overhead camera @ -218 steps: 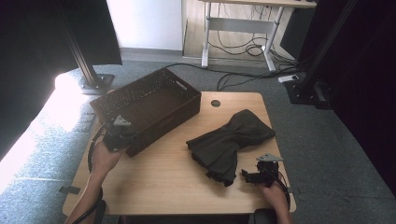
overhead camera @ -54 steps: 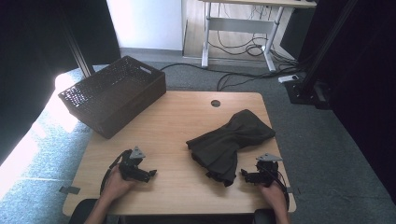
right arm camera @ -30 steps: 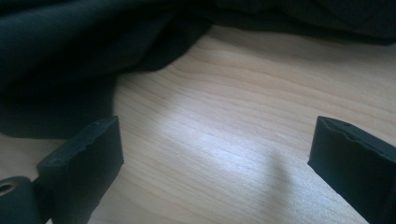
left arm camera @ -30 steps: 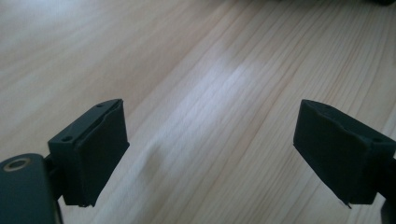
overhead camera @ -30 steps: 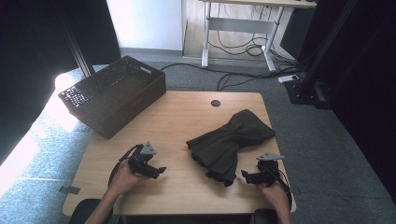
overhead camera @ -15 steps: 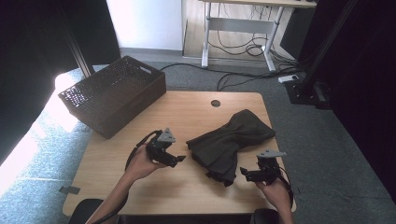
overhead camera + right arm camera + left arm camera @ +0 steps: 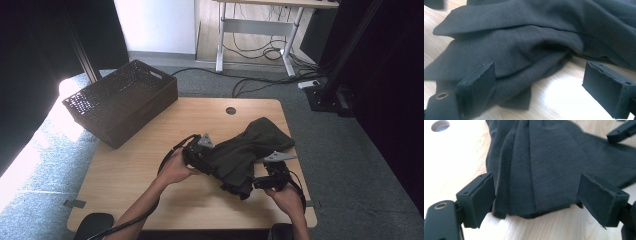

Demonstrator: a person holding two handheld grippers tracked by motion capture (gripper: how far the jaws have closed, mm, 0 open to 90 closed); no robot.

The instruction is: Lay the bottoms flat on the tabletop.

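High view | one dark garment [image 7: 245,152] | one basket [image 7: 122,102] | two grippers, jaws wide open, empty

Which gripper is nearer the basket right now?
Left. The left gripper is at the dark garment's left edge, on the side toward the black basket. The right gripper is at the garment's near right corner, farther from it.
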